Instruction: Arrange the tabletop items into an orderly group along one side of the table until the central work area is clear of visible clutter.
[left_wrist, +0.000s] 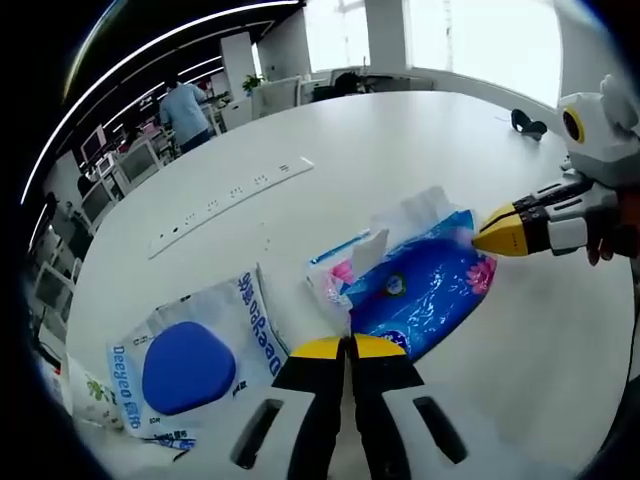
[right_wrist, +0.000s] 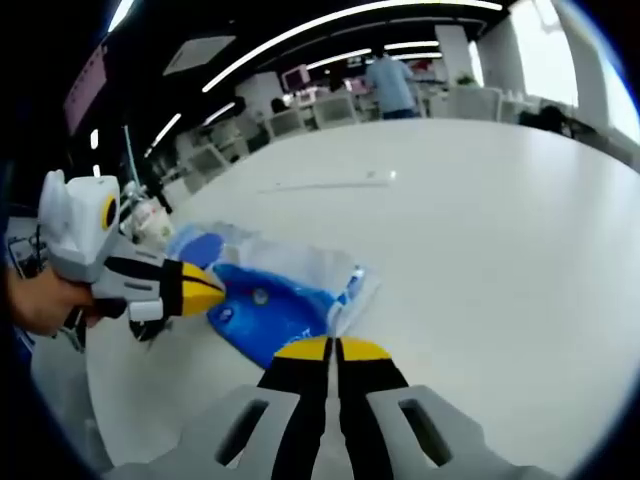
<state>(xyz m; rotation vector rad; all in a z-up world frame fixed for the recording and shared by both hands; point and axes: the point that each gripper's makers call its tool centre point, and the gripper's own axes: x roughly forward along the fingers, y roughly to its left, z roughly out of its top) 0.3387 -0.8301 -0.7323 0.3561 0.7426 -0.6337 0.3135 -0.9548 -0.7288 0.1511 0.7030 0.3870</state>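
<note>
Though crumpled, tissue pack (left_wrist: 425, 285) diagonal.

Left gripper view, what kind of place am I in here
Most likely an open-plan office. A big round white table sits in front, rows of desks with computer monitors run behind it, long ceiling light strips hang overhead, and a person stands among the desks.

The right gripper (right_wrist: 335, 350) had its yellow-tipped jaws closed together over the white table (right_wrist: 480, 230). Just beyond lay a blue tissue pack (right_wrist: 275, 300), with the left gripper (right_wrist: 215, 290) touching its edge.
</note>
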